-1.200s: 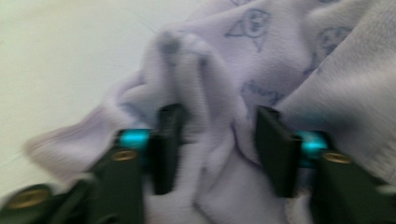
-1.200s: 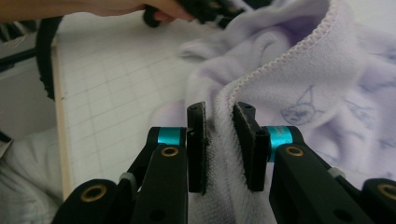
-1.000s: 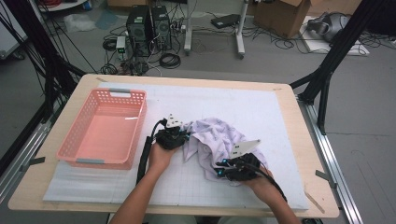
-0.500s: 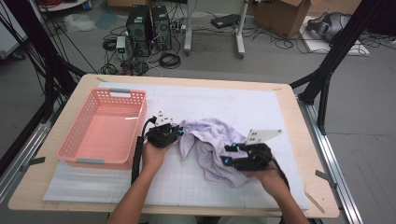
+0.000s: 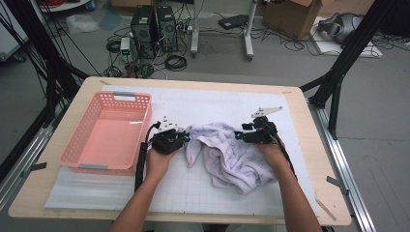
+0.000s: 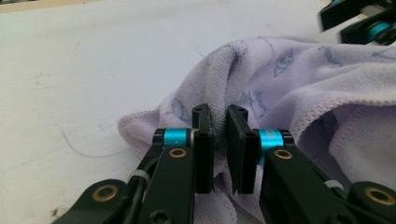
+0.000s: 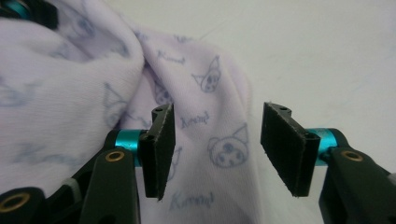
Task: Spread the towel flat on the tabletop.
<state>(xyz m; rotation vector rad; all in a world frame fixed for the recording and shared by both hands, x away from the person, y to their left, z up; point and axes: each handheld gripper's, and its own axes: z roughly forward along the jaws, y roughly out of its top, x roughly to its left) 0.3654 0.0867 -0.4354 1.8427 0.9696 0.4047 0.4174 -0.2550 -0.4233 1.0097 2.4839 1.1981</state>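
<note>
A lilac towel (image 5: pixel 227 157) printed with small cartoon faces lies crumpled on the white mat. My left gripper (image 5: pixel 185 137) is at its left edge, shut on a fold of the cloth (image 6: pixel 289 74); the left gripper view shows the hem pinched between the nearly closed jaws (image 6: pixel 220 121). My right gripper (image 5: pixel 239 136) is over the towel's far right part. Its jaws (image 7: pixel 217 126) have just been opening and now stand apart. The towel (image 7: pixel 205 79) lies under the gap and the pads do not press on it.
A pink plastic basket (image 5: pixel 133 96) stands to the left of my left hand, with nothing in it. The white gridded mat (image 5: pixel 217 104) covers most of the wooden table (image 5: pixel 309 159). Beyond the table are computer towers, cables and boxes on the floor.
My right gripper has moved away from the person, from the towel's near side to its far right part, and its jaws have opened. The towel now lies more spread out. The left gripper kept still.
</note>
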